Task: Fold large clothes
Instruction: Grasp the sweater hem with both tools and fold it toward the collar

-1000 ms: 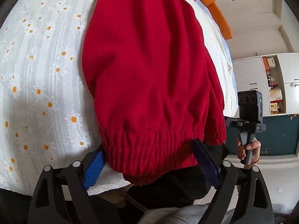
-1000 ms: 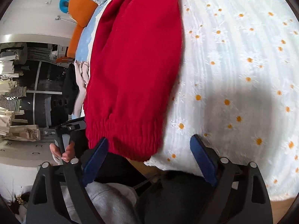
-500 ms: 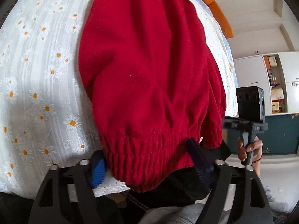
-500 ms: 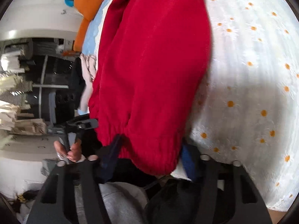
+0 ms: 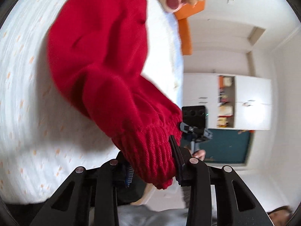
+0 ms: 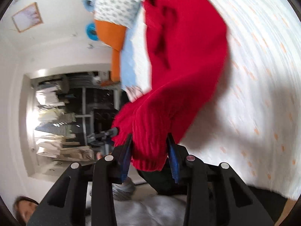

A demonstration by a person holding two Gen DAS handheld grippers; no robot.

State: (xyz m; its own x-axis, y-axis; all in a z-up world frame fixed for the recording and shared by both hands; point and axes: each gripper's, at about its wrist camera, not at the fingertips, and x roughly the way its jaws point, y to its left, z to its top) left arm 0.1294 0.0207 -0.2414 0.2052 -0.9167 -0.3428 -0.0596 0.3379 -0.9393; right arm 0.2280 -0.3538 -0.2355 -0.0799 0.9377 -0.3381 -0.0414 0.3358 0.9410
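A: Step in hand?

B: Hem pickup. Left gripper (image 5: 153, 166) has the ribbed hem of the red sweater (image 5: 97, 56) bunched between its blue pads, jaws closing on it. Right gripper (image 6: 149, 157) the same at the other hem corner, jaws closing, knit pinched between the pads. Both frames motion-blurred.

A: Where's the sweater?

B: Body lies on the bed (image 5: 24, 94), on the white sheet with small orange flecks, running from the centre toward the top of each frame. The hem end is raised off the sheet at lower centre and hangs from the two grippers.

A: How far along?

B: Early, I'd judge. The body looks full length, no fold made yet.

A: Next move?

B: Probably carry the hem up-frame toward the neck end and lay it flat. It calls for both grippers travelling together, kept level, so the hem stays straight. Thick knit; I'd expect it to sag between the two grips, so keep it taut.

A: Risk?

B: Only the rib edge is caught. One corner slipping would skew the fold.

A: Any writing, brands?

B: None readable. No label shows on the sweater. The shelf clutter at right of the left view and the framed picture (image 6: 27, 17) at upper left of the right view are too blurred to read.
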